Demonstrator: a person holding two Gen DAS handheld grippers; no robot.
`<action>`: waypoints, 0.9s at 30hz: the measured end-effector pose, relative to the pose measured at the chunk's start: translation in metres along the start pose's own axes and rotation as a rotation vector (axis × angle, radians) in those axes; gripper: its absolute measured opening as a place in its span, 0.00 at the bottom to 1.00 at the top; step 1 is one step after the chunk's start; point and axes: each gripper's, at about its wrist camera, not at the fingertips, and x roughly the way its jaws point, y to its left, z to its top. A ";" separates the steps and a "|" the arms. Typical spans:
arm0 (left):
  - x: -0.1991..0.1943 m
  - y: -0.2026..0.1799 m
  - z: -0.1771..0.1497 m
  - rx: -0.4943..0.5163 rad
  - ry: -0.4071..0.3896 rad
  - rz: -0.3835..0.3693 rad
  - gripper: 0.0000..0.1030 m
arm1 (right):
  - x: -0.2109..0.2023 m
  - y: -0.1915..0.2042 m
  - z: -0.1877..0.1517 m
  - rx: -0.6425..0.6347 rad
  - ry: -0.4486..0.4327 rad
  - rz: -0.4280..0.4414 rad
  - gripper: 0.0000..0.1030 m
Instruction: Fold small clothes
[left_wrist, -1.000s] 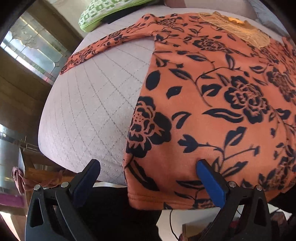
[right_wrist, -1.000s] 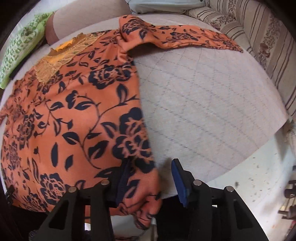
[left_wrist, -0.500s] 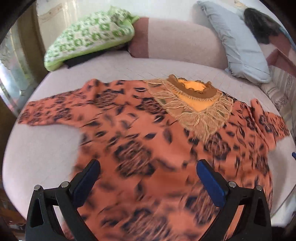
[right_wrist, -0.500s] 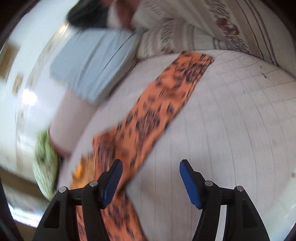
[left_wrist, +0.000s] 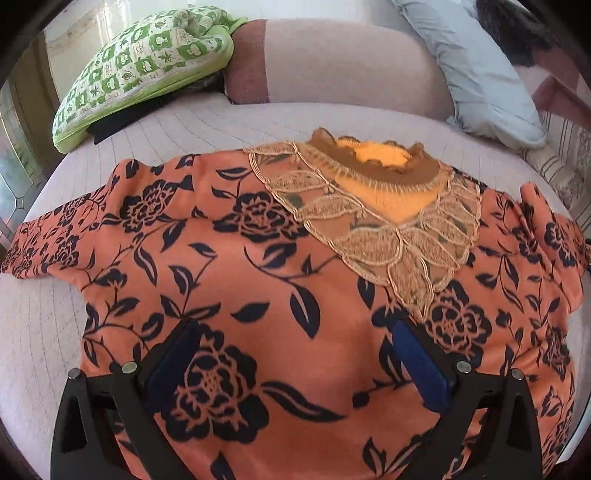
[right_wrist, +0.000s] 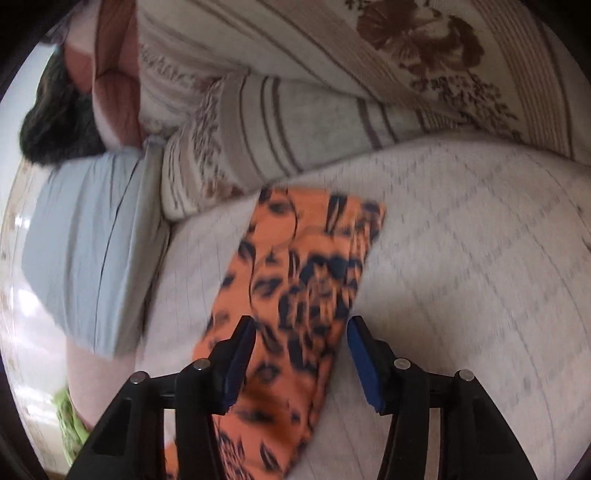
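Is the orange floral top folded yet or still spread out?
Spread out. The orange floral top lies flat, front up, lace collar showing and both sleeves stretched sideways; the right sleeve runs straight across the quilted mattress.

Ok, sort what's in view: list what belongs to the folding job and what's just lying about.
For the job:
- orange flowered top, spread flat
- its sleeve, under the right gripper, whose jaws have just been closing without pinching it
- left gripper, open above the top

Just lying about:
- green checked pillow
- pale blue pillow
- striped blanket
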 end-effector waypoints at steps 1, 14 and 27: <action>0.001 0.001 0.001 -0.004 -0.001 0.007 1.00 | 0.003 0.002 0.003 -0.011 -0.012 -0.019 0.44; -0.014 0.045 0.027 -0.142 -0.083 0.119 1.00 | -0.038 0.061 -0.010 -0.136 -0.058 0.200 0.06; -0.040 0.146 0.033 -0.314 -0.097 0.268 1.00 | -0.136 0.257 -0.217 -0.512 0.148 0.571 0.06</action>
